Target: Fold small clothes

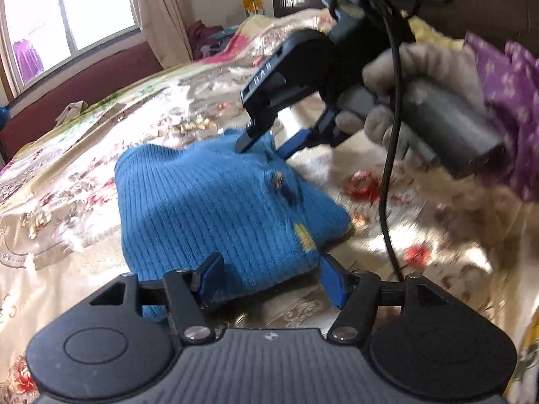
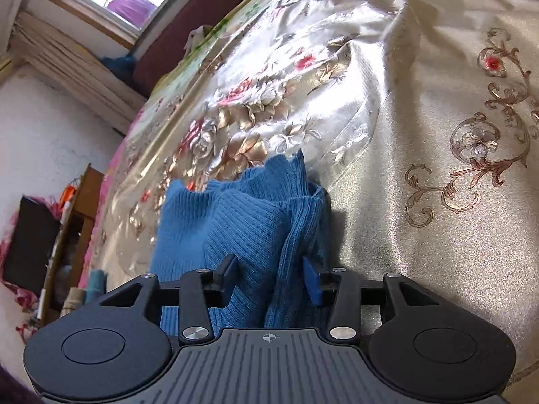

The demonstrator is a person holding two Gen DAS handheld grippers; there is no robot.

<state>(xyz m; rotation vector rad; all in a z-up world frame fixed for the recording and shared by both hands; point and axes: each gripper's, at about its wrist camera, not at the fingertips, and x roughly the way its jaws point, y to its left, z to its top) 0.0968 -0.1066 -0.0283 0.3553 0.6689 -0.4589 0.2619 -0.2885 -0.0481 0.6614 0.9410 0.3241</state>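
A small blue knit garment [image 1: 215, 202] lies bunched on the floral satin bedspread [image 1: 67, 175], filling the centre of the left wrist view and the lower centre of the right wrist view. It is not flat: in the right wrist view it stands in loose upright folds with a ragged edge pointing toward the middle of the frame, so the fold looks to be under way, not finished. The right gripper [image 2: 271, 279] has a thick wad of the knit between its two fingers, and the pads press into the cloth on both sides, so it reads as clenched on the garment; in the left wrist view the same gripper [image 1: 261, 148] comes in from the upper right, held by a gloved hand [image 1: 397, 101], its tips meeting the far edge of the cloth. The left gripper [image 1: 269, 282] sits at the near edge at lower centre, its fingers spread wide on either side of a corner of the knit without pinching it, so it looks released. Judging from this, no neat rectangle exists yet; the layers need to be laid over, squared and flattened. A purple patterned cloth [image 1: 505, 77] shows at the right edge.
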